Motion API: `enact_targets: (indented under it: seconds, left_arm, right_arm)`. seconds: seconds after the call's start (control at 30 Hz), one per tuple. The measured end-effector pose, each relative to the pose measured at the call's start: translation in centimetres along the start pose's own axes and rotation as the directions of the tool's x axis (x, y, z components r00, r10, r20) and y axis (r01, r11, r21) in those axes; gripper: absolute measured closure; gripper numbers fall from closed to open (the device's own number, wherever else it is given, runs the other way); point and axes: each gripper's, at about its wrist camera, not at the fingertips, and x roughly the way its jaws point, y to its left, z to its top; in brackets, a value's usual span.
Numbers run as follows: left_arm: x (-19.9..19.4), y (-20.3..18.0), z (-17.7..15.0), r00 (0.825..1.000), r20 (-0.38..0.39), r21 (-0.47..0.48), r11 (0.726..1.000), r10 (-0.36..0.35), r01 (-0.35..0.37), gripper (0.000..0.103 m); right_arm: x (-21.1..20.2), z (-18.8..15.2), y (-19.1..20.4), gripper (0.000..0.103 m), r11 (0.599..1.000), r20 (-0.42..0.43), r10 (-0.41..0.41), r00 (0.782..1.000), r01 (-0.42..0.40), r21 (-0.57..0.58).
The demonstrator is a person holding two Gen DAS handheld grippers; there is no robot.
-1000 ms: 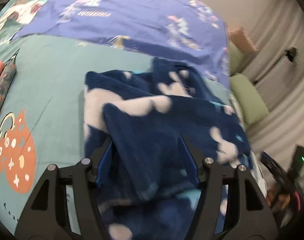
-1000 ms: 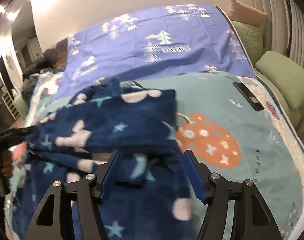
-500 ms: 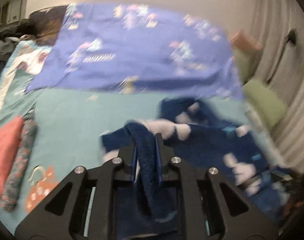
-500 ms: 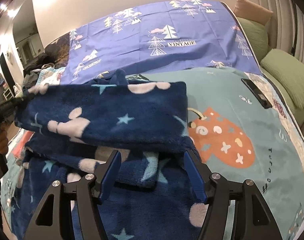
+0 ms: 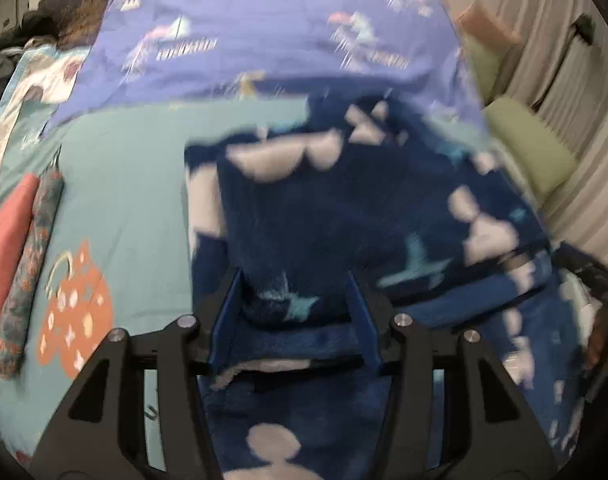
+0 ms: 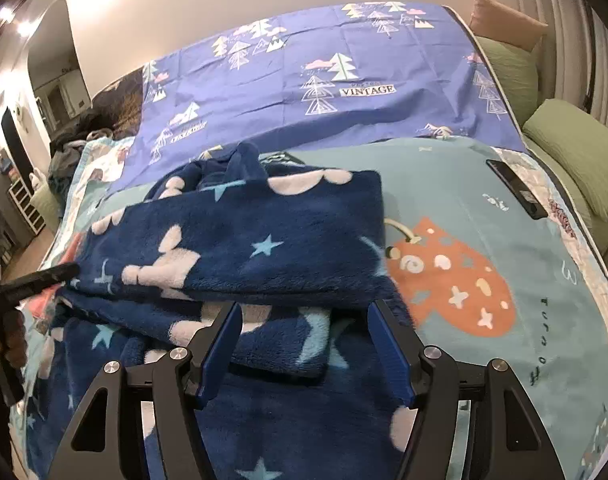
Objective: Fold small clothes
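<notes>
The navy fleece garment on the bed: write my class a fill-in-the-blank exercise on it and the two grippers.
1. The navy fleece garment is patterned with pale clouds and light blue ____.
2. The right gripper has its fingers ____.
3. The orange mitten print lies on the ____ bedspread.
4. The black remote lies near the bed's ____ pillows.

Missing words: stars; open; teal; green

The left wrist view is blurry, so the fleece looks smeared there. The fleece runs off the bottom edge in both views. It hides part of the orange mitten picture.
</notes>
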Motion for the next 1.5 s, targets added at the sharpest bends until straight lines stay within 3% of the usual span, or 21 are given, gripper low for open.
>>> enact_targets:
  seconds: [0.07,0.1,0.17,0.23,0.3,0.37,0.43,0.6,0.73,0.83,0.9,0.97,1.03,1.1,1.17,1.23,1.3,1.37,1.5]
  left_arm:
    - [0.1,0.2,-0.3,1.000,0.005,-0.011,1.000,0.011,-0.011,0.053]
    - [-0.1,0.0,-0.1,1.000,0.013,-0.008,1.000,0.010,-0.010,0.071]
    - [-0.7,0.2,0.4,1.000,0.015,-0.019,1.000,0.014,-0.013,0.093]
    - [-1.6,0.9,0.5,1.000,0.020,-0.043,0.999,0.011,-0.010,0.093]
    - [-2.6,1.7,0.2,0.998,0.039,-0.044,0.998,0.048,-0.047,0.093]
    - [-3.0,2.6,-0.2,0.999,0.024,-0.062,0.997,0.037,-0.035,0.093]
    - [-3.3,2.6,-0.5,0.999,0.027,-0.064,0.998,0.022,-0.020,0.090]
    - [-6.3,0.7,0.1,0.994,0.113,-0.036,0.999,0.001,0.003,0.071]
    - [-6.3,-2.0,1.4,0.986,0.143,0.023,0.997,-0.081,0.078,0.071]
    - [-3.5,-3.4,1.8,0.992,0.084,0.034,0.995,-0.097,0.094,0.071]
    - [-0.1,-3.5,1.2,0.999,0.029,0.049,0.999,-0.013,0.012,0.071]
    - [2.1,-2.7,0.2,1.000,-0.009,0.043,0.999,0.017,-0.017,0.071]
    - [2.0,-2.2,-0.7,0.999,0.052,0.035,0.999,-0.015,0.013,0.071]
    - [1.6,-2.4,-0.6,0.998,0.056,0.038,0.999,-0.004,0.002,0.071]
    - [0.8,-2.9,-0.6,0.998,0.058,0.031,0.999,0.020,-0.022,0.071]
    - [-0.7,-3.5,-1.0,0.996,0.084,0.033,0.999,-0.007,0.004,0.071]
    - [-3.1,-4.3,-2.1,0.989,0.134,0.059,0.997,-0.057,0.050,0.070]
    - [-5.1,-5.0,-3.5,0.985,0.161,0.098,0.994,-0.069,0.053,0.066]
    - [-7.9,-6.3,-6.6,0.981,0.169,0.138,0.988,-0.094,0.071,0.047]
  right_arm:
    - [1.4,0.1,0.1,0.035,1.000,-0.026,-0.005,1.000,0.004,-0.016]
    - [2.5,0.3,0.0,0.035,1.000,-0.046,-0.014,0.999,0.013,-0.020]
    - [3.4,0.5,-0.4,0.036,1.000,-0.068,-0.021,0.997,0.021,-0.002]
    - [3.5,0.6,-0.5,0.039,1.000,-0.086,-0.014,0.996,0.015,0.009]
    - [3.2,0.4,-0.3,0.043,0.999,-0.111,-0.036,0.993,0.034,-0.020]
    - [3.3,-0.1,-0.6,0.043,1.000,-0.191,-0.015,0.981,0.014,-0.005]
    - [2.4,-0.4,-1.1,0.043,1.000,-0.218,0.003,0.976,0.003,0.029]
    - [-2.4,1.7,-1.7,0.042,0.996,-0.066,0.030,0.997,-0.025,0.080]
    - [-2.2,3.8,0.2,0.043,0.996,0.003,0.076,0.997,-0.076,0.052]
    - [0.2,4.1,1.4,0.067,0.991,-0.024,0.129,0.991,-0.128,0.045]
    - [3.0,3.5,1.3,0.071,0.995,-0.092,0.092,0.991,-0.087,0.056]
    - [5.8,1.8,-0.1,0.083,0.994,-0.167,0.063,0.984,-0.048,0.096]
    - [5.9,1.1,-0.8,0.083,0.989,-0.124,0.102,0.987,-0.088,0.115]
    - [5.4,0.8,-0.3,0.083,0.993,-0.107,0.080,0.991,-0.070,0.094]
    - [4.6,0.8,1.3,0.083,1.000,-0.103,-0.002,0.995,0.004,0.026]
    - [3.0,0.5,2.2,0.081,1.000,-0.081,-0.025,0.996,0.026,0.014]
    - [0.7,-0.2,2.9,0.081,0.998,-0.044,0.058,0.997,-0.057,0.015]
    - [-1.9,-1.5,3.7,0.080,0.996,-0.015,0.084,0.996,-0.085,-0.016]
    - [-5.9,-4.5,5.4,0.080,0.991,0.012,0.109,0.994,-0.108,-0.073]
